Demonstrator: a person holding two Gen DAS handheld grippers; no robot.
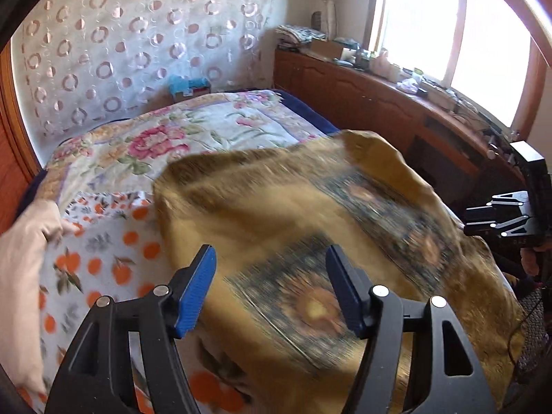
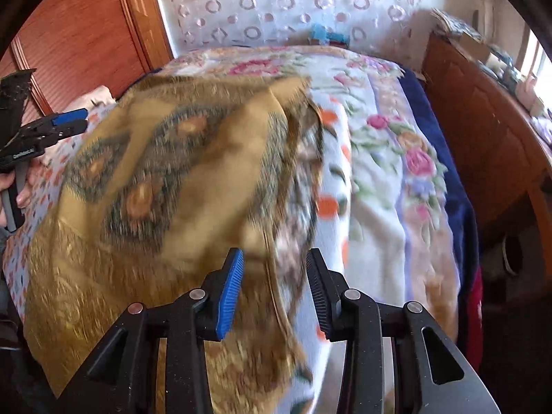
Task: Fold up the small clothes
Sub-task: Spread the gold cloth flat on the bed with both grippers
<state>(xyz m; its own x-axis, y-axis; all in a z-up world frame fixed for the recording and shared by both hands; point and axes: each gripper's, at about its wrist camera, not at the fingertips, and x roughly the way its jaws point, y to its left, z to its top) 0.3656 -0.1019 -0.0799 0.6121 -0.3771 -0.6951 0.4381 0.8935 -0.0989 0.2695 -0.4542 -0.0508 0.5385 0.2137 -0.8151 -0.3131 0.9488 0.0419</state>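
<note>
A mustard-yellow cloth with dark patterned bands (image 1: 310,227) lies spread and rumpled on the bed, blurred by motion. It also shows in the right wrist view (image 2: 165,186). My left gripper (image 1: 270,289) is open and empty, just above the cloth's near edge. My right gripper (image 2: 274,293) is open and empty, over the cloth's right edge. The right gripper shows at the far right of the left wrist view (image 1: 496,214). The left gripper shows at the far left of the right wrist view (image 2: 74,122).
The bed carries an orange-print sheet (image 1: 103,258) and a floral blanket (image 1: 193,134). A pink cloth (image 1: 24,258) lies at the left. A wooden cabinet (image 1: 379,100) with clutter runs along the window. A wooden door (image 2: 79,34) stands at the left.
</note>
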